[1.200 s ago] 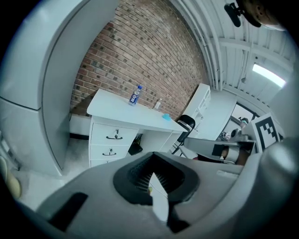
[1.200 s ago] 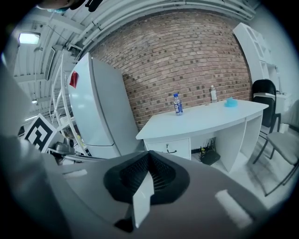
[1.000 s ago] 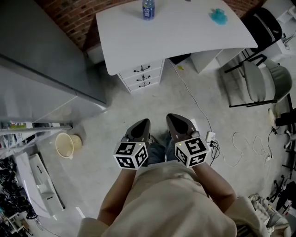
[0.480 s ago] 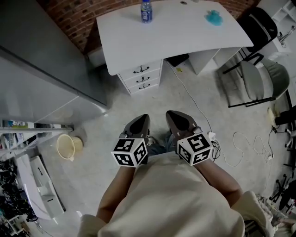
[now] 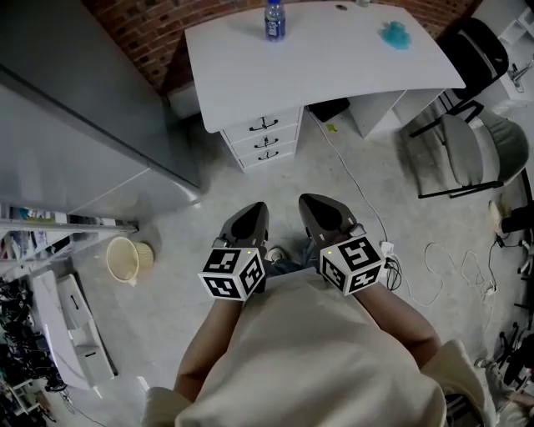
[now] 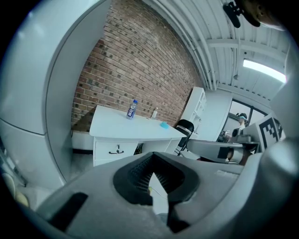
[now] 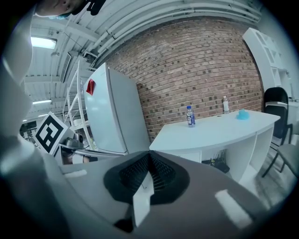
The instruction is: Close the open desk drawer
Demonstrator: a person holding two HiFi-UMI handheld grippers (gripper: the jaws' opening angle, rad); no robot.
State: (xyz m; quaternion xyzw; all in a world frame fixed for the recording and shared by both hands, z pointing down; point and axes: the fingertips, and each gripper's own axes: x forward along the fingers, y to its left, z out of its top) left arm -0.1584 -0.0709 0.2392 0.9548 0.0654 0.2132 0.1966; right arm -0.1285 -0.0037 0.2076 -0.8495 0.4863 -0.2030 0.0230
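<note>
A white desk [image 5: 325,62] stands against the brick wall, well ahead of me. Under its left end is a drawer unit [image 5: 265,138] with three black-handled fronts, which look about flush from here. My left gripper [image 5: 252,215] and right gripper [image 5: 314,207] hang side by side over the floor near my body, far short of the desk. Both are shut with nothing between the pads. The left gripper view shows the desk [image 6: 126,129] and a drawer front [image 6: 116,150] beyond the shut left gripper [image 6: 152,173]. The right gripper [image 7: 148,175] looks towards the desk [image 7: 215,133] too.
A water bottle [image 5: 274,20] and a blue object [image 5: 395,33] sit on the desk. A big grey fridge [image 5: 75,142] fills the left. A woven basket [image 5: 125,258] stands on the floor. Chairs [image 5: 471,142] and loose cables [image 5: 417,275] lie to the right.
Both grippers have risen a little, still shut and side by side. The head view has shifted slightly, so the desk sits a bit further right.
</note>
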